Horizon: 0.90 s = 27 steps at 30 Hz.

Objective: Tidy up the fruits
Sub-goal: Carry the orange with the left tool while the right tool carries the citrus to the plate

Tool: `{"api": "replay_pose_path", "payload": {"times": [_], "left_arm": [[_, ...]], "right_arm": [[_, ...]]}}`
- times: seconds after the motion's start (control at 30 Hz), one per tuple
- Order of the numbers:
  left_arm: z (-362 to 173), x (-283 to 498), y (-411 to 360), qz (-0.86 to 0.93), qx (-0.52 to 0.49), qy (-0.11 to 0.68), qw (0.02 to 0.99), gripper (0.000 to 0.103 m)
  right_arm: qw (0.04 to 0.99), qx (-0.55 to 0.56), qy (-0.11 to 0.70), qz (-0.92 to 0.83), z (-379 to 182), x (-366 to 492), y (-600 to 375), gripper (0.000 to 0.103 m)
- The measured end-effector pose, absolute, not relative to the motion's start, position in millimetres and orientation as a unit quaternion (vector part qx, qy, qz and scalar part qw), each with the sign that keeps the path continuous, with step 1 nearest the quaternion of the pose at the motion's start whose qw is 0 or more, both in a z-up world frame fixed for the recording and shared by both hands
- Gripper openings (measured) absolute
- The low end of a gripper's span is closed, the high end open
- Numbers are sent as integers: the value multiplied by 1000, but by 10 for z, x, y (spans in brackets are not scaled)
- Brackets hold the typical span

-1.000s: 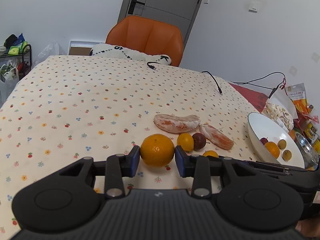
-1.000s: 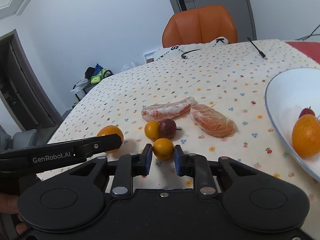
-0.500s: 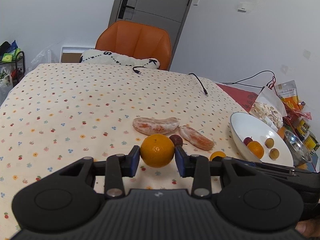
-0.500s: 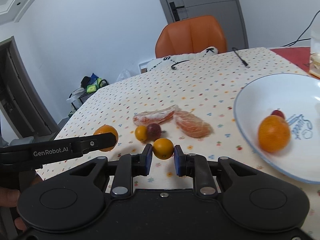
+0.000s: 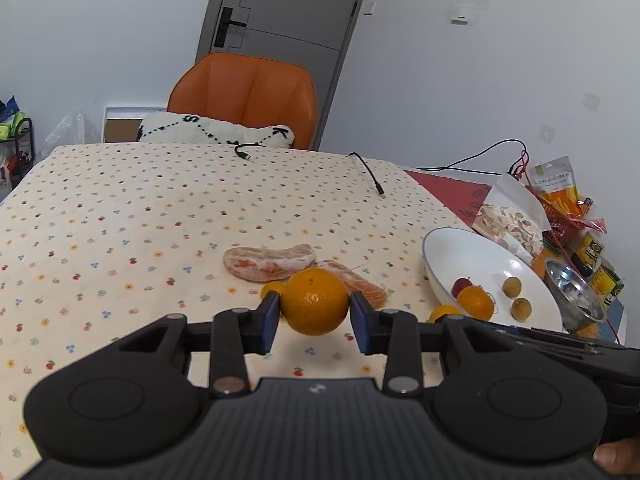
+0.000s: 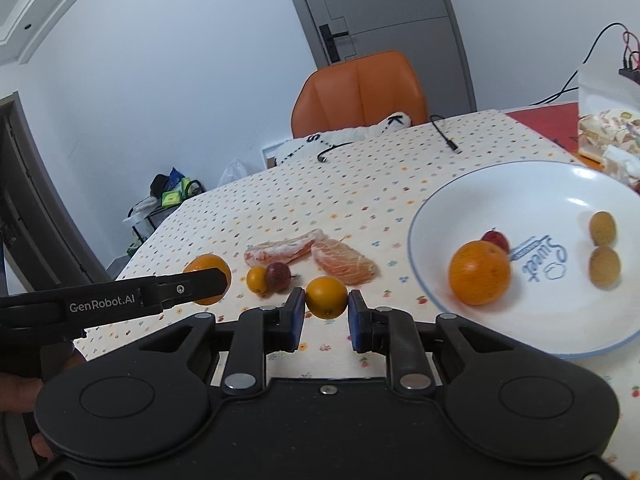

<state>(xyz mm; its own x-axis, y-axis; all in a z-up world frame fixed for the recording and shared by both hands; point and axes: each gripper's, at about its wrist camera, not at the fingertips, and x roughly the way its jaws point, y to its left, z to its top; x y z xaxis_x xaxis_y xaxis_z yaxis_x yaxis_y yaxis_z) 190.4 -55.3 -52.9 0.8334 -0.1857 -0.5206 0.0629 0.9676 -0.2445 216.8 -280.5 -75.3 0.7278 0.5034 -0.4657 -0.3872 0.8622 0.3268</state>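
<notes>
I have fruit in both hands: my left claw (image 5: pixel 315 317) is clenched on the orange (image 5: pixel 314 300), and my right claw (image 6: pixel 325 315) grips the small citrus (image 6: pixel 326 297), both carried clear of the cloth as far as I can judge. I read this as mid-task, the two pieces bound for the bowl (image 6: pixel 432 208), which sits just to the right on the counter (image 5: pixel 120 216). Already in it are another orange (image 6: pixel 479 267), a small red fruit (image 6: pixel 496 240) and two brownish round ones (image 6: pixel 603 227). Left on the cloth, just beyond the claws, are a small yellow fruit (image 6: pixel 257 279) touching a dark red one (image 6: pixel 277 276), and behind them two peeled segments (image 6: pixel 283 250) lying side by side. So four are done, two are in hand, and four wait. The counter wears a cream cloth with small printed dots; further out a loose cable (image 5: pixel 370 172) trails across it, with snack bags (image 5: pixel 512 216) beyond the bowl. At the far end stands an orange chair (image 5: pixel 244 104) with a white cushion (image 5: pixel 216 132), then a grey door (image 5: pixel 280 8) in a plain white wall.
</notes>
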Motion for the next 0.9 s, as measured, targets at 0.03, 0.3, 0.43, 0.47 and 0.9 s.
{"api": "replay_pose_path", "payload": {"times": [0.03, 0.3, 0.43, 0.47, 0.9], "left_arm": [[-521, 1906, -580, -68, -108, 280, 951, 37], [-482, 1953, -793, -88, -106, 275, 952, 37], [-483, 1989, -912, -100, -105, 274, 951, 37], [-482, 1996, -937, -103, -105, 274, 950, 37], [-454, 2060, -1261, -145, -100, 270, 947, 37]], "right_arm": [[924, 105, 278, 239, -747, 2162, -2830, 21], [931, 111, 271, 216, -702, 2101, -3071, 21], [935, 114, 269, 202, -691, 2080, -3225, 21], [936, 114, 268, 198, -687, 2076, -3257, 21], [946, 118, 264, 148, -674, 2023, -3607, 21]]}}
